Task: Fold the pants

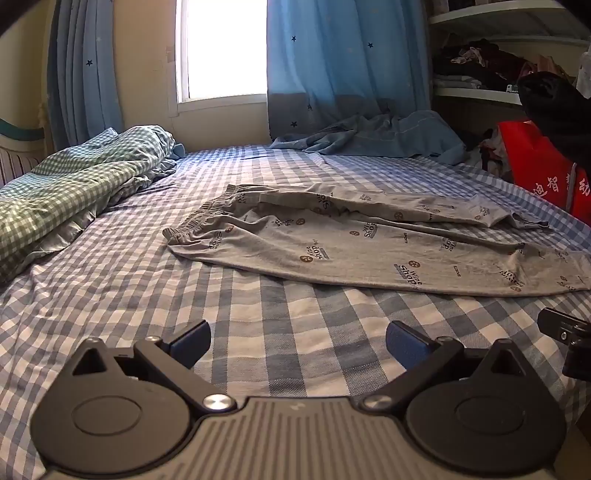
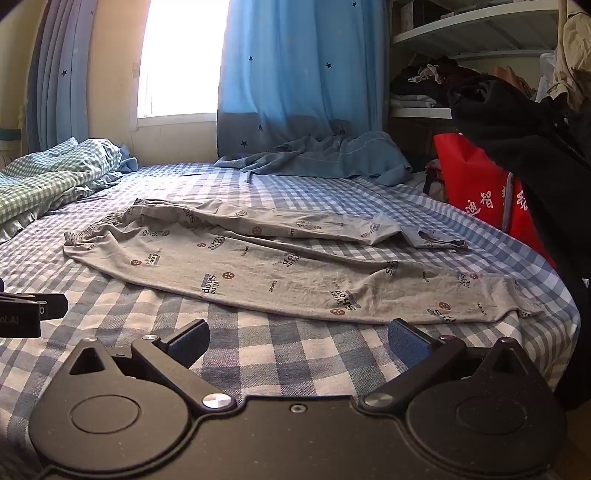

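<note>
While I hold both tools low over the near edge of the bed with its blue-and-white checked sheet, I see a rumpled green-and-white gingham quilt heaped along the left edge. My left gripper has its blue-padded fingers spread wide with only sheet between them. Past it, across the middle of the bed, lie the grey printed knit pants, flat but wrinkled, elastic waistband toward the left and both legs running to the right edge, the far leg partly overlapping the near one. At the far edge a crumpled blue cloth sits below the star-dotted blue curtain. My right gripper is likewise spread wide and empty, just short of the near leg. Beyond the right edge stands a red bag with white characters, and shelves of clothes
</note>
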Action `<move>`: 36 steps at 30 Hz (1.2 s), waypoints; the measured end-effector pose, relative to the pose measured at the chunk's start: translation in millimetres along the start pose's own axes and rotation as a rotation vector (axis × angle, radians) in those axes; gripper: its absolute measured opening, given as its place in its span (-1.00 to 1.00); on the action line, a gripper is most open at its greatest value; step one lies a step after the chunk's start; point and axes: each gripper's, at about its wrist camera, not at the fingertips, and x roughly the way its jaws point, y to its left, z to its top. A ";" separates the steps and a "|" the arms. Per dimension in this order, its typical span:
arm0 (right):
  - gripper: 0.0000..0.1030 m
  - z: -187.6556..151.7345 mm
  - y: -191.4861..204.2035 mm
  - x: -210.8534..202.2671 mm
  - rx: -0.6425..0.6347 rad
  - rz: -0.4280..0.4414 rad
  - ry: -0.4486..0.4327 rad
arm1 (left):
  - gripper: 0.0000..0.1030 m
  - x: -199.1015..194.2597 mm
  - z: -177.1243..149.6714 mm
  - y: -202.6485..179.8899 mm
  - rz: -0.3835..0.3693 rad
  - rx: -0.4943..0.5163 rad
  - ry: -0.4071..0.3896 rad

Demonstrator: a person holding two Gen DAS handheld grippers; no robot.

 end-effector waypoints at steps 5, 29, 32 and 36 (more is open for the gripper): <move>0.99 -0.5 -0.5 0.2 0.001 0.000 0.001 | 1.00 0.2 0.1 0.1 0.001 0.003 0.004; 0.99 -1.4 1.2 1.5 0.003 0.002 0.007 | 1.00 4.6 -1.3 4.5 0.012 -0.013 0.030; 0.99 -1.1 1.0 1.7 0.004 0.002 0.008 | 1.00 4.7 -0.9 4.6 0.012 -0.014 0.031; 0.99 -0.9 1.0 1.2 0.003 0.002 0.008 | 1.00 4.6 -0.8 4.7 0.012 -0.013 0.031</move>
